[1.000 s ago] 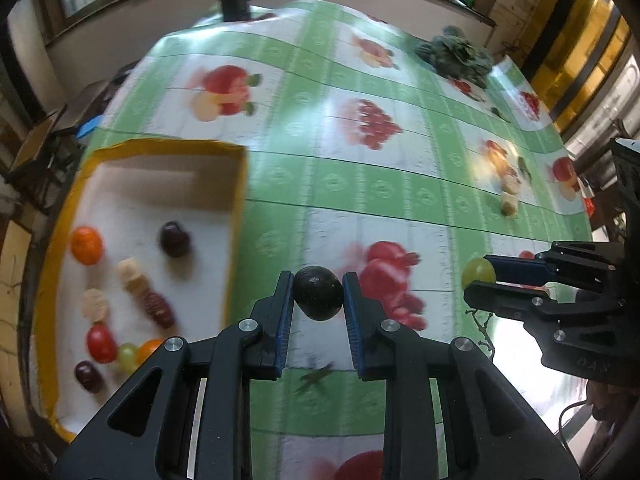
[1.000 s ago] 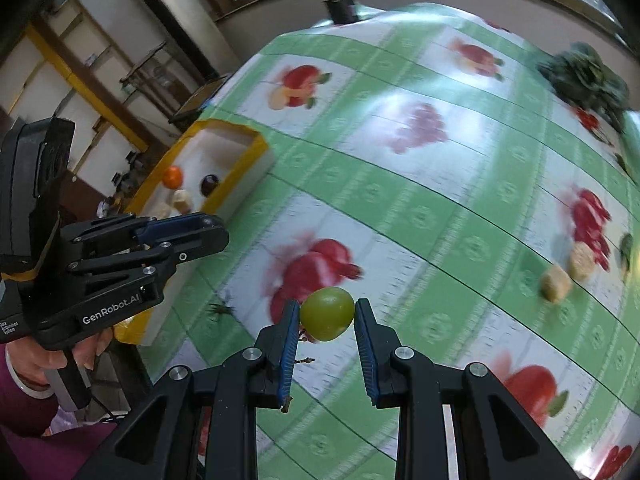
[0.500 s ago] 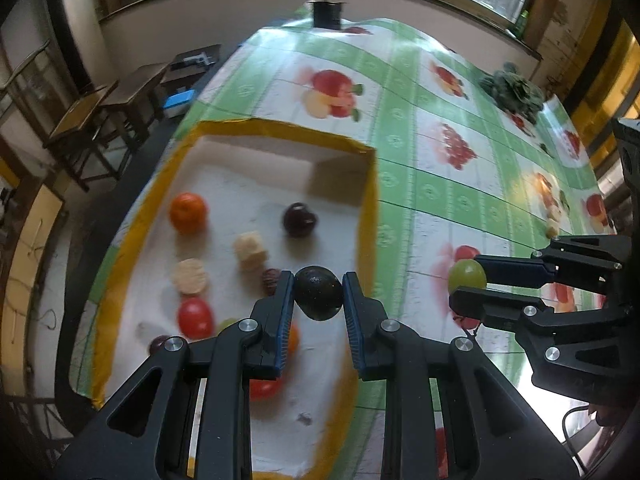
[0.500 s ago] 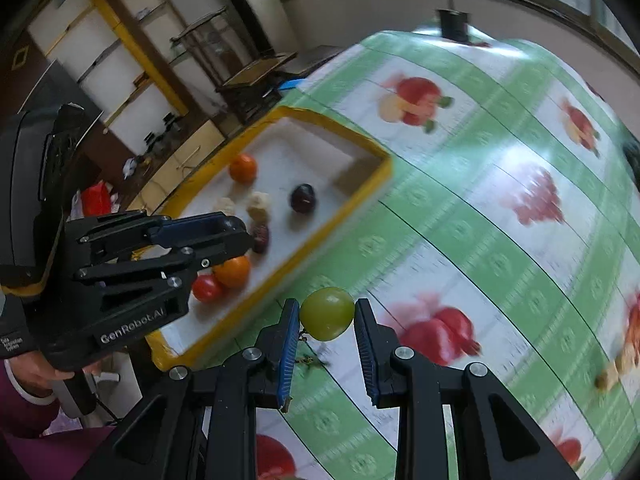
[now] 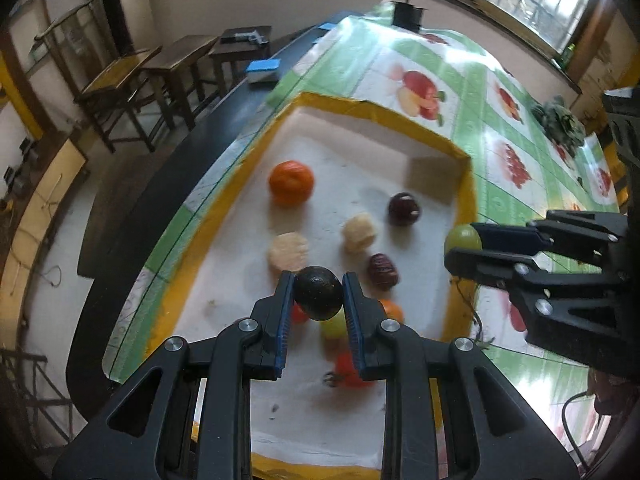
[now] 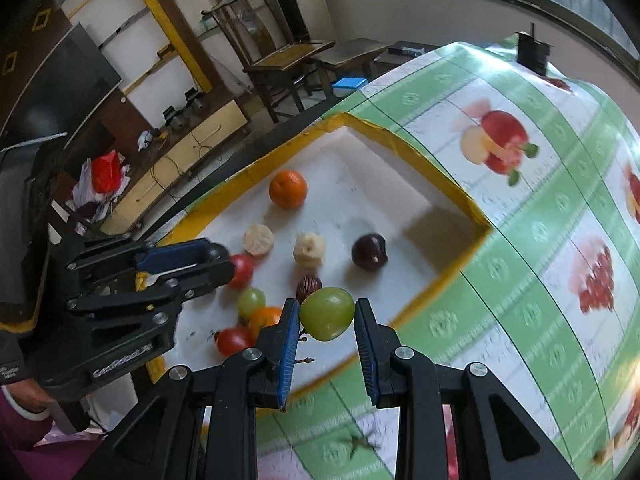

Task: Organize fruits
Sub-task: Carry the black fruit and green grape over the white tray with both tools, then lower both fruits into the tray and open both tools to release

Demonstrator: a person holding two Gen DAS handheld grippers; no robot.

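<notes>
My left gripper (image 5: 318,294) is shut on a dark round fruit (image 5: 318,292) and hangs above the white tray with a yellow rim (image 5: 384,110). My right gripper (image 6: 327,314) is shut on a green grape (image 6: 327,318), over the tray's near right rim (image 6: 448,276). In the left wrist view the grape (image 5: 462,239) shows at the right gripper's tips by the tray's right wall. In the tray lie an orange (image 5: 291,182), a dark plum (image 5: 404,209), two pale peeled pieces (image 5: 359,233), a red date (image 5: 383,271), tomatoes and another grape (image 6: 251,300).
The tray sits at the left end of a table with a green fruit-print cloth (image 6: 540,216). A dark leafy bunch (image 5: 560,124) and a black pot (image 5: 408,14) lie farther along. Wooden desks and chairs (image 5: 160,76) stand beyond the table's left edge.
Both grippers have swept left from over the cloth to the tray, each still holding its fruit. The tray now fills the middle of both views.
</notes>
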